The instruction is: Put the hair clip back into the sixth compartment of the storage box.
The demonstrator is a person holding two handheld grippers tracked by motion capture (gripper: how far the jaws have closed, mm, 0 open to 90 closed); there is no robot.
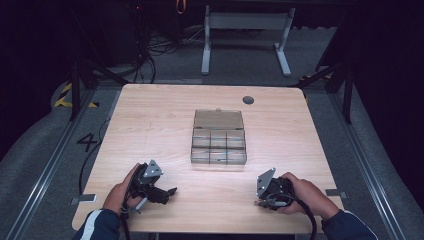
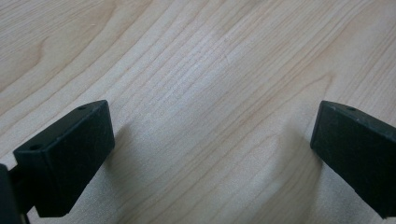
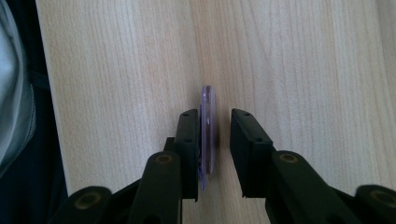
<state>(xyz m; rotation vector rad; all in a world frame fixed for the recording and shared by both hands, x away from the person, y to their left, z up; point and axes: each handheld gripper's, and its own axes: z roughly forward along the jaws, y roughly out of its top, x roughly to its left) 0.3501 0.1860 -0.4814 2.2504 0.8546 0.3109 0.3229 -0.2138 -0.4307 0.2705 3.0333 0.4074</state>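
Observation:
A clear plastic compartment box [image 1: 193, 150] sits mid-table with its lid [image 1: 218, 120] folded back. My left gripper [image 1: 169, 193] rests low at the front left; its jaws [image 2: 210, 126] stand wide open over bare wood. At the front right, my right gripper [image 1: 260, 198] points down at the table. Between its jaws [image 3: 215, 119] a thin, purplish translucent disc [image 3: 208, 107] stands on edge. The disc lies against the left pad [image 3: 188, 140], and a gap separates it from the right pad [image 3: 246, 140].
The wooden table [image 1: 150, 130] has a round cable hole [image 1: 248, 100] at the back right. Its edge and a person's dark and grey clothing [image 3: 14, 121] run down the left of the right gripper view. Another desk's frame [image 1: 245, 30] stands on the floor behind.

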